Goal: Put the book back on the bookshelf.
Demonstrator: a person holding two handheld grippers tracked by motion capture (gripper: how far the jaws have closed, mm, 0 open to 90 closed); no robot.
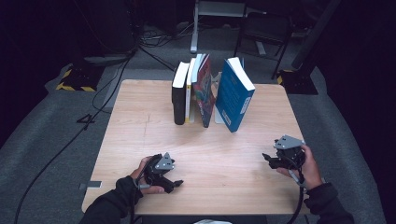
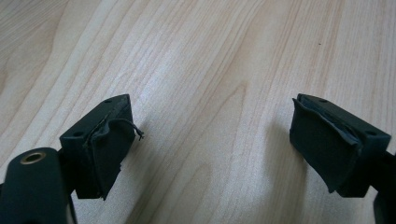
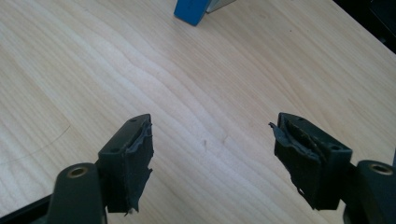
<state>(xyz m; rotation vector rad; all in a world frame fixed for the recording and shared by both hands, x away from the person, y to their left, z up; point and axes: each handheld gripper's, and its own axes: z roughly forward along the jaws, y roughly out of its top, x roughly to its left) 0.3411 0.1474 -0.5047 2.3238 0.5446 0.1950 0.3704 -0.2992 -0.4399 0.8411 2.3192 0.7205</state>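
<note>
Near the front edge of the light wooden table, left of centre: left gripper resting low on the boards, held in a dark-sleeved hand, grey three-cornered plate on top, jaws pointing toward the table's right side. Jaws spread wide, nothing between them — bare wood grain in the gap in the left gripper view. Frayed black pads, a loose thread curling off the left one.

Toward the front right corner: right gripper in the other hand, cable trailing down off the table edge, jaws aimed leftward across the table. Jaws apart, gripping nothing; bare table between the torn pads in the right gripper view.

At the back of the table, centre: row of books standing on end between bookend plates.
- black book, leftmost, upright
- thin white and yellow book, pressed against the black one
- colourful red-covered book, leaning slightly
- blue paperback, rightmost, tilted, apart from the red one by a gap; lower corner visible at the top of the right gripper view

Both grippers well apart from the books and from each other. Beyond the table: grey carpet, loose cables, a folding chair in the dark.
</note>
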